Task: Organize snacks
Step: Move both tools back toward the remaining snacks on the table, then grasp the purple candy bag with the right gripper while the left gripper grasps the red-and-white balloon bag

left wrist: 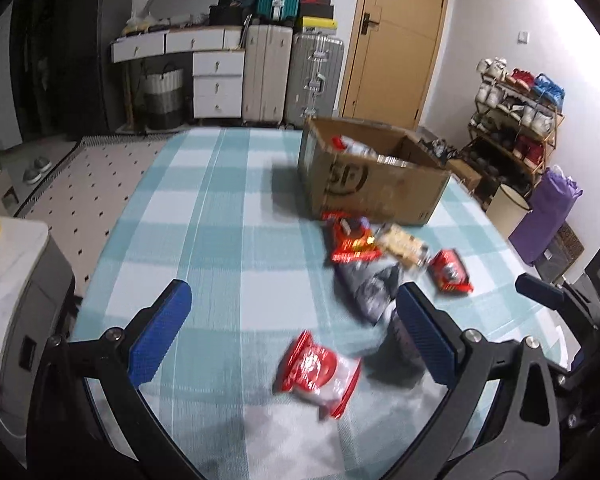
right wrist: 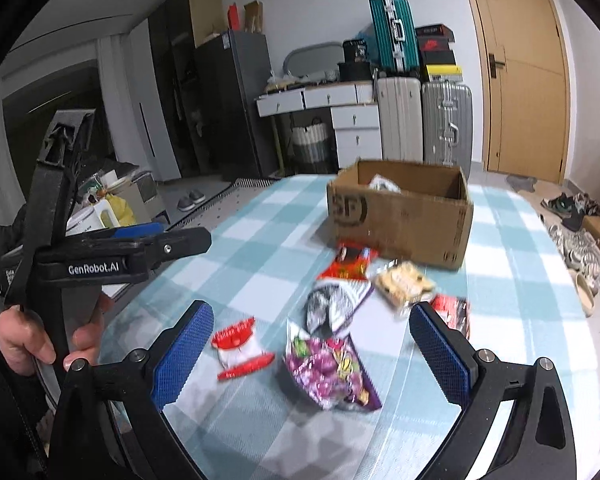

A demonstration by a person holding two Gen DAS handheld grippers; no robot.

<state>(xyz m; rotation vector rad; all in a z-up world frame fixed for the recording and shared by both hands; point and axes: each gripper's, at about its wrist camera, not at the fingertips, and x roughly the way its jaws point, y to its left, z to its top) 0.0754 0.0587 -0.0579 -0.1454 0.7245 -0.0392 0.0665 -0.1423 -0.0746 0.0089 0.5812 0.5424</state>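
Several snack packets lie on the teal checked table [left wrist: 220,208] in front of an open cardboard box [left wrist: 372,184] [right wrist: 400,216] that holds a few packets. My left gripper [left wrist: 293,288] hovers open over the table, with a red and white packet [left wrist: 320,368] just ahead between its fingers. A dark crumpled bag [left wrist: 370,288] lies by its right finger. My right gripper [right wrist: 311,308] is open too, above a purple bag [right wrist: 332,368], with the red and white packet [right wrist: 240,348] by its left finger. Nothing is held.
Nearer the box lie a red packet [right wrist: 350,264], a beige biscuit packet [right wrist: 404,284] and a red and black packet [right wrist: 452,312]. A hand [right wrist: 40,336] holds the left gripper at the table's left edge. Suitcases [left wrist: 296,76], drawers and a shoe rack [left wrist: 516,120] stand beyond.
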